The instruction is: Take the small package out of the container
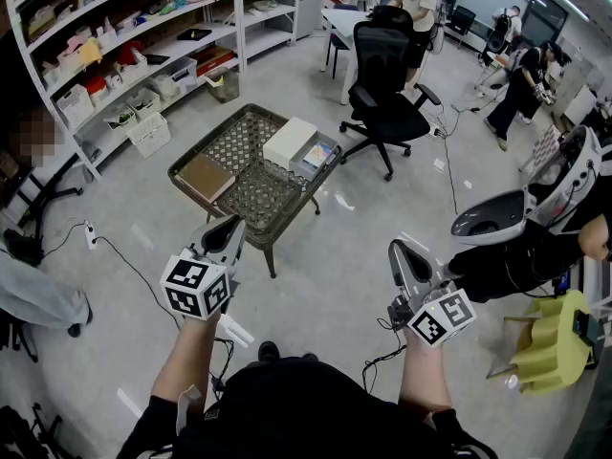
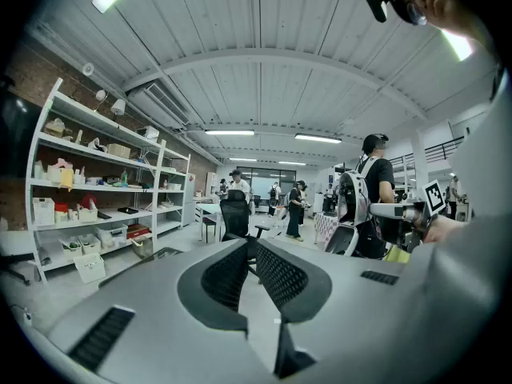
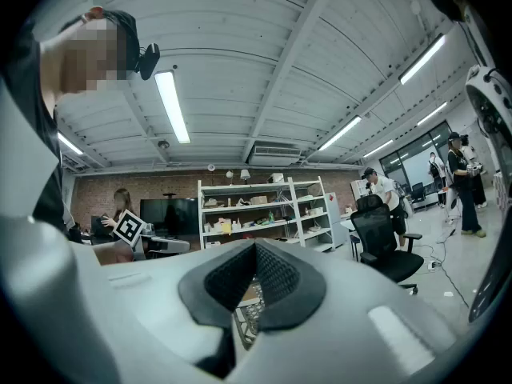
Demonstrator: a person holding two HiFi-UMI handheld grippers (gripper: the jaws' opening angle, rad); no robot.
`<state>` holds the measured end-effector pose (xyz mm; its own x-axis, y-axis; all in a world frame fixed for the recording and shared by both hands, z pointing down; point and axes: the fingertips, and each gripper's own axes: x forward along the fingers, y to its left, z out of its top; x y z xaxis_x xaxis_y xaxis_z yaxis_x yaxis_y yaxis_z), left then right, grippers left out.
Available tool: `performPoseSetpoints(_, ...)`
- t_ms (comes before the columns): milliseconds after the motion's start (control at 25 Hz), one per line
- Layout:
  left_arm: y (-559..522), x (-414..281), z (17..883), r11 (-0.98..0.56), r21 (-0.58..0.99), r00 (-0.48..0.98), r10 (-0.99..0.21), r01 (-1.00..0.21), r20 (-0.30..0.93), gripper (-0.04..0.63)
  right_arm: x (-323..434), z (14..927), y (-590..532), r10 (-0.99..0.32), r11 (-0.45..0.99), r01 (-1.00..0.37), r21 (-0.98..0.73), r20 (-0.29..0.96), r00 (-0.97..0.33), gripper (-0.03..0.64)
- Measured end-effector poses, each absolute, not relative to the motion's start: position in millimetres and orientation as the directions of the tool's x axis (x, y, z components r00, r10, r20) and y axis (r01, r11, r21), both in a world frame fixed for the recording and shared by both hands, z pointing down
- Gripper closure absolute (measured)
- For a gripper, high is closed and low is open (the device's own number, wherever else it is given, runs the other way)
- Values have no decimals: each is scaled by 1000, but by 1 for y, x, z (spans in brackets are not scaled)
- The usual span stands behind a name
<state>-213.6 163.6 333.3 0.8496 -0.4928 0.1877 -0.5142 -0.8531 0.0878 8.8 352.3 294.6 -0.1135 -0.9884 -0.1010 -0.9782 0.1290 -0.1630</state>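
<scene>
A dark wicker container point(image 1: 251, 113) stands on legs in the middle of the floor. In it lie a white box point(image 1: 289, 142), a flat brown package point(image 1: 204, 177) and a small colourful package point(image 1: 317, 153) at its right edge. My left gripper point(image 1: 230, 224) is held low, just short of the container's near corner, its jaws shut and empty. My right gripper point(image 1: 396, 248) hangs further right, clear of the container, also shut with nothing in it. In the left gripper view the left gripper point(image 2: 248, 242) points at the room; in the right gripper view the right gripper point(image 3: 256, 247) shows a bit of wicker point(image 3: 248, 317) below.
A black office chair point(image 1: 387, 103) stands just beyond the container on the right. White shelving point(image 1: 124, 46) full of bins lines the far left. Other people stand at the right and back. A cable point(image 1: 124, 261) runs across the floor at left; a yellow object point(image 1: 550, 342) sits at right.
</scene>
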Motion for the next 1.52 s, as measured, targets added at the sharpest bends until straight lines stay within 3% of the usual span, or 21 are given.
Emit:
performPoseSetpoints(360, 186, -204, 345, -840, 117, 841, -502, -530, 204, 558, 31, 302, 379, -990, 101, -979, -178, -112, -82, 611)
performPoseSetpoints(680, 209, -200, 351, -834, 120, 834, -508, -539, 218, 558, 22, 306, 407, -978, 170, -967, -191, -155, -141, 609)
performPoseSetpoints(960, 197, -201, 376, -812, 162, 819, -515, -561, 253, 558, 30, 326, 406, -985, 153, -963, -220, -106, -133, 607)
performPoseSetpoints(1520, 57, -128, 383, -827, 217, 852, -477, -518, 216, 558, 92, 319, 260, -989, 146, -952, -270, -43, -140, 606)
